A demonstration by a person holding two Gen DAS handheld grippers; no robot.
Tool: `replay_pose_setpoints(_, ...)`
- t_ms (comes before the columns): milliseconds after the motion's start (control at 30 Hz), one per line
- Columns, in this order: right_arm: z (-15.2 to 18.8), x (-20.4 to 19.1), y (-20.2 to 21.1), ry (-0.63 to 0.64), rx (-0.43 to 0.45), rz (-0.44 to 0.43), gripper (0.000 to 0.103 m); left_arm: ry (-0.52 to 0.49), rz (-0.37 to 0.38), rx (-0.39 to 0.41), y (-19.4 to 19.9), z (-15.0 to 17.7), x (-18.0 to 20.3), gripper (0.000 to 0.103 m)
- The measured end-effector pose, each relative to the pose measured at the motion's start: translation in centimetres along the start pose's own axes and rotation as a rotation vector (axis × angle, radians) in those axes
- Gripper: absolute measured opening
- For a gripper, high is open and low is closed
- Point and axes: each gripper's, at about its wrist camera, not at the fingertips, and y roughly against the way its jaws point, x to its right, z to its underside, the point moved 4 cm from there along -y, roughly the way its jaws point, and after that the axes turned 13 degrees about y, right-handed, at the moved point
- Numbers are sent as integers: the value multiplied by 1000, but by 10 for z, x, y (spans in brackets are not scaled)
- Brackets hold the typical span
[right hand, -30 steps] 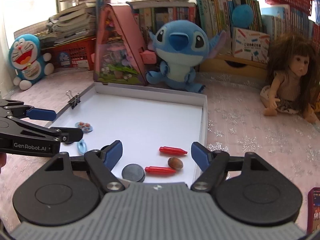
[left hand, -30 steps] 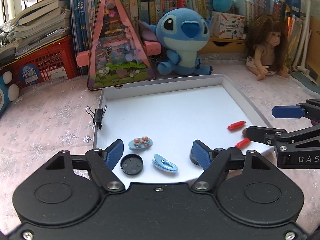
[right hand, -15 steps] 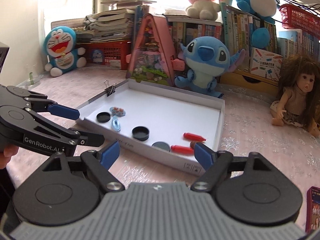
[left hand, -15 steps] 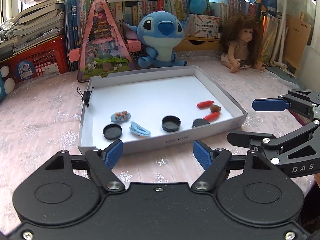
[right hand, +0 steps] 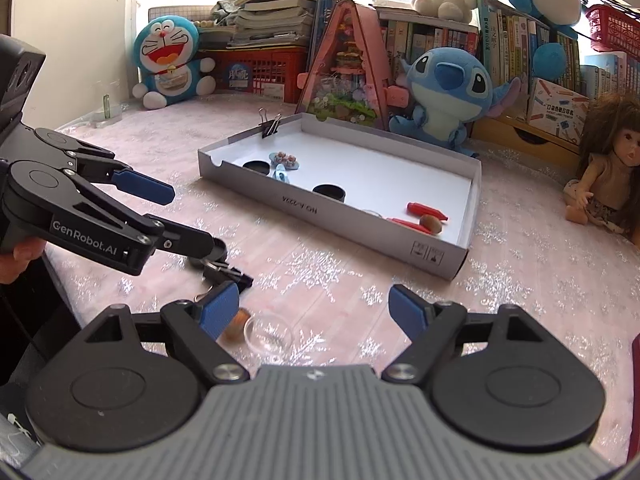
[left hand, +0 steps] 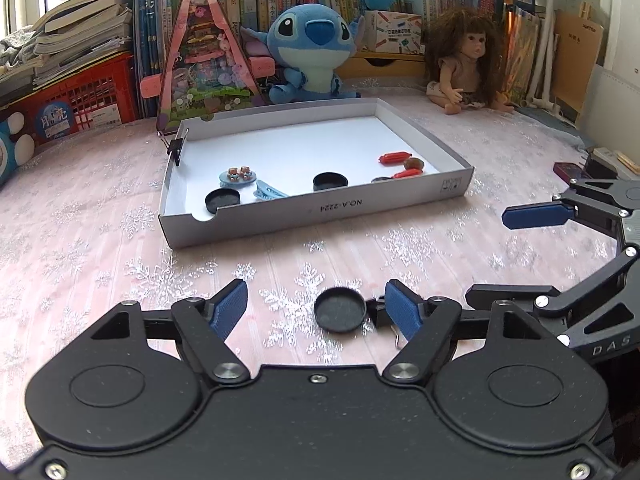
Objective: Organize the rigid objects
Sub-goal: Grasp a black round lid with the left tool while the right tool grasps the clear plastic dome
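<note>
The surface is a pink cloth (left hand: 80, 220) printed with silver snowflakes, backed by shelves of books and soft toys. Ahead of both my claws sits a shallow grey cardboard tray (left hand: 320, 210) with a white floor; its near wall reads "NO.A-2224", printed upside down from here.

My left claw (left hand: 316, 310) stands partly open and holds nothing; its jaws have just been closing. A round black cap (left hand: 340, 309) lies on the cloth between its ribbed blue pads (left hand: 230, 308), touching neither. A black binder clip (right hand: 226, 274) lies just beside the cap. This claw's side is marked "GenRobot.AI".

My right claw (right hand: 314, 312) stands wide open and empty, marked "DAS". A clear round dish (right hand: 269, 336) and a brown nut (right hand: 236, 326) lie between its fingers, toward the left one.

Inside the tray: two black caps, blue hair clips, red sticks, another nut.
</note>
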Motion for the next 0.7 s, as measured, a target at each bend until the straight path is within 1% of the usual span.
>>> replay_pose_setpoints(33, 1, -1, 1, 2, 0, -5, 89, -7, 9, -4, 3, 3, 0, 67)
replay_pose_setpoints(133, 7, -2, 2, 2, -9, -5, 89, -18, 33, -13, 9, 11, -2, 61)
replay_pose_setpoints(167, 9, -2, 2, 0, -14, -5, 89, -25, 35, -17, 10, 14, -3, 60)
replay_pose_setpoints(233, 13, 0, 2, -8, -25, -3, 89, -40, 31, -26, 10, 19, -4, 54)
replay_pose_setpoints(333, 17, 1, 0, -16, -39, -3, 88, -48, 15, -33, 6, 25, -4, 51)
replay_pose_setpoints(433, 19, 1, -2, -21, -48, 3, 83, -36, 4, -37, -1, 27, -4, 48)
replay_pose_setpoints(500, 20, 1, -5, -21, -53, 10, 80, -34, -5, -31, -5, 25, -4, 48)
replay_pose_setpoints(700, 21, 3, -10, -38, -58, 18, 75, -27, -8, -20, -14, 19, -1, 47)
